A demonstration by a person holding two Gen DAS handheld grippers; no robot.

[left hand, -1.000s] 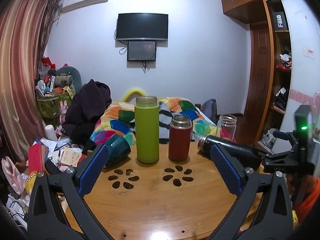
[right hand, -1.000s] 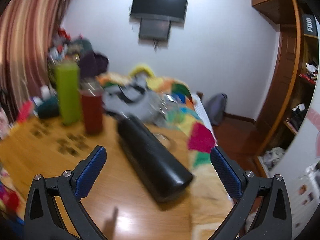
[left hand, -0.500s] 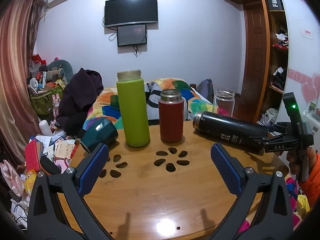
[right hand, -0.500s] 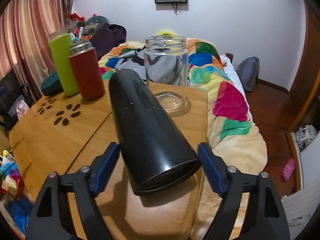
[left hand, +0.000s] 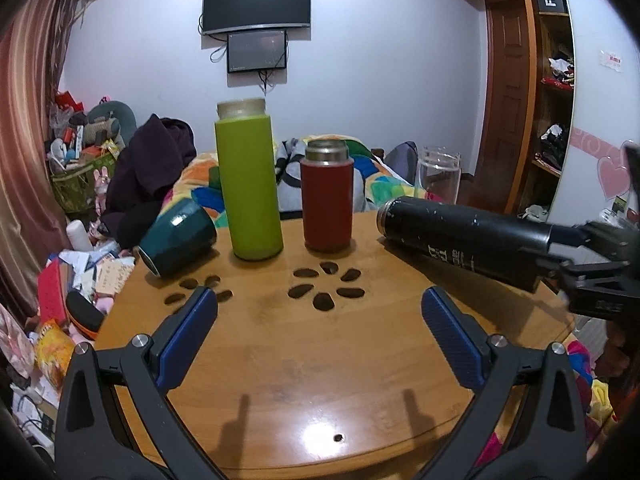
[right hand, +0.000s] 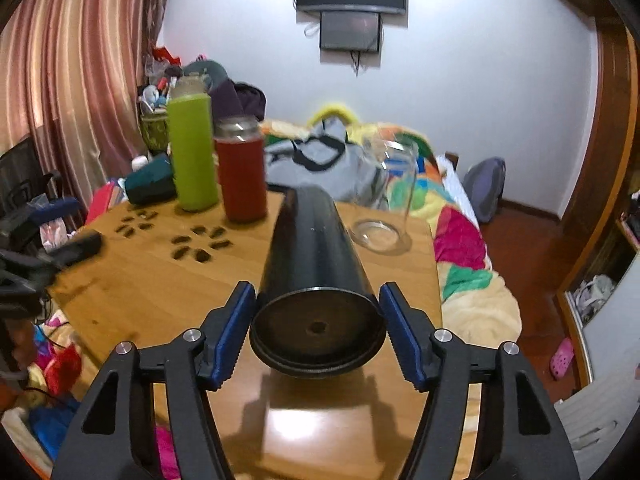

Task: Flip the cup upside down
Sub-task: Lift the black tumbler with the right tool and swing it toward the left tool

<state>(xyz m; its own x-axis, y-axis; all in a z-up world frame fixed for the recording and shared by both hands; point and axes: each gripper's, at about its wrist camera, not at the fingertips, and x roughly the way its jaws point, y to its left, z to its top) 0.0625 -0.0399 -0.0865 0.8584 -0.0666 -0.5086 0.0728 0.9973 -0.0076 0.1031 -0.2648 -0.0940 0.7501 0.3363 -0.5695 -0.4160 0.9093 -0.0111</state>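
A black flask-type cup (left hand: 460,242) lies on its side, lifted off the wooden table (left hand: 304,344) at the right. My right gripper (right hand: 318,322) is shut on its base end (right hand: 316,334); its mouth points away toward the red cup. The same gripper shows at the right edge of the left wrist view (left hand: 576,248). My left gripper (left hand: 320,324) is open and empty over the table's near middle. A dark green cup (left hand: 176,236) lies on its side at the left. A green bottle (left hand: 248,184), a red cup (left hand: 326,196) and a clear glass (left hand: 438,174) stand upright.
The table has two flower-shaped cutouts (left hand: 326,286). A bed with a colourful quilt (right hand: 456,240) stands behind it. Clutter is piled on the floor at the left (left hand: 60,280). A wooden wardrobe (left hand: 540,80) is at the right.
My right gripper has closed on the black cup's base and raised it off the table. My left gripper has drawn back and higher, staying open.
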